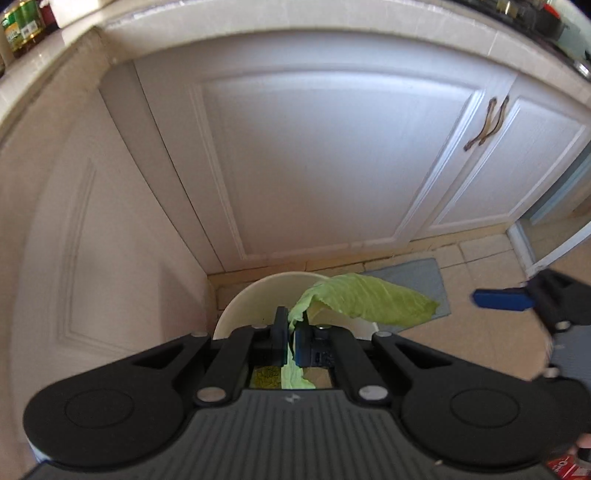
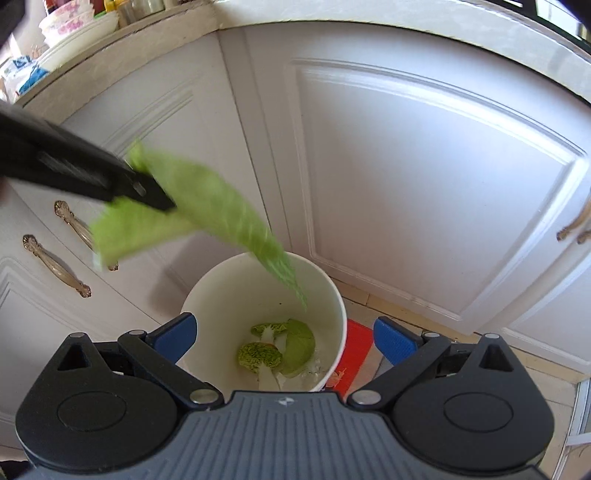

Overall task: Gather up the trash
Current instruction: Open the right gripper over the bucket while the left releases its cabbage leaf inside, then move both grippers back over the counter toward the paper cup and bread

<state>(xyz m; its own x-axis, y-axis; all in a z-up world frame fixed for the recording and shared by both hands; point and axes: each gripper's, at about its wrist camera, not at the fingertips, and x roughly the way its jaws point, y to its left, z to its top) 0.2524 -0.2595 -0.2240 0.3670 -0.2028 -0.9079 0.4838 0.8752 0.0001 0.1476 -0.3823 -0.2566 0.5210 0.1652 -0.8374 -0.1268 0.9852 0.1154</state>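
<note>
My left gripper [image 1: 291, 332] is shut on a green cabbage leaf [image 1: 365, 299] and holds it above a white trash bin [image 1: 243, 299] on the floor. In the right wrist view the leaf [image 2: 207, 210] hangs blurred from the left gripper's fingers [image 2: 147, 192] over the bin [image 2: 221, 291]. Several cabbage scraps [image 2: 280, 350] lie at the bin's bottom. My right gripper [image 2: 286, 338] is open and empty just above the bin's near rim; one of its blue pads [image 1: 502, 299] shows at the right of the left wrist view.
White cabinet doors [image 1: 314, 166] with brass handles [image 1: 487, 125] stand behind the bin, under a stone countertop [image 1: 258, 22] with bowls [image 2: 74, 26] and jars. A grey mat [image 1: 417, 280] and a red item [image 2: 351, 354] lie on the tiled floor by the bin.
</note>
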